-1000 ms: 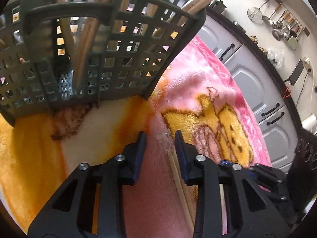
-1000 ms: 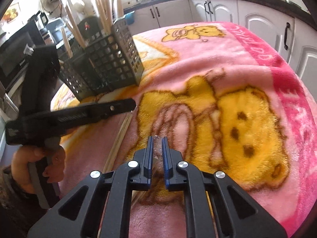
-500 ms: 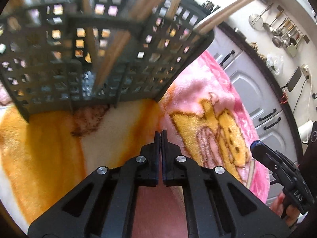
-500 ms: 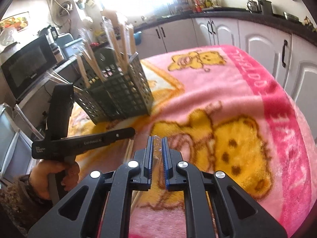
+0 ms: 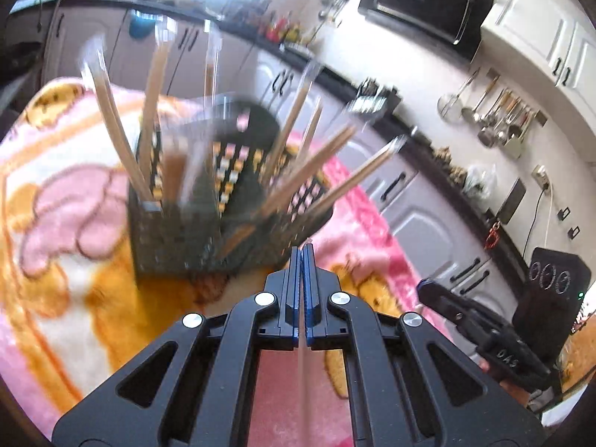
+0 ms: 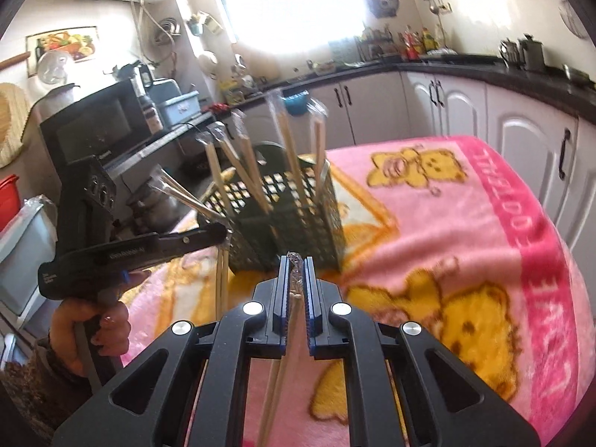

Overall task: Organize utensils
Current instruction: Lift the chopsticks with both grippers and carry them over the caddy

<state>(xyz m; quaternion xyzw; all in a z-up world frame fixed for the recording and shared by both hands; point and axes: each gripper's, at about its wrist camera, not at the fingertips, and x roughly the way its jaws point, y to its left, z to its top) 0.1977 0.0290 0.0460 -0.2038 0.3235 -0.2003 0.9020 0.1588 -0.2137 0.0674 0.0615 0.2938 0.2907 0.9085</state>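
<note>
Chopsticks, wrapped in clear sleeves, stand fanned in a dark plastic lattice caddy [image 5: 208, 231] on a pink teddy-bear blanket [image 5: 67, 201] in a kitchen, as seen from the left wrist camera; the left gripper [image 5: 301, 257] has its jaws pressed together on a thin pale pair of chopsticks [image 5: 301, 372] that runs back between them toward the camera, and the right-hand tool [image 5: 480, 324] shows at the lower right edge. From the right wrist camera, the right gripper [image 6: 297, 272] pinches a wrapped pair of chopsticks [image 6: 283, 368] near its crinkled top end, the sticks trailing down below the jaws, while the caddy [image 6: 298, 216] sits just beyond with several wrapped chopsticks [image 6: 242, 171] leaning out; the left gripper [image 6: 223, 232], held in a hand [image 6: 89, 331], carries its own pair hanging beside the caddy. These sticks look light, stiff and thin, and the wrapper is probably slick, so a firm pinch near one end, as here, likely suits best for dropping the free end into a compartment.
</note>
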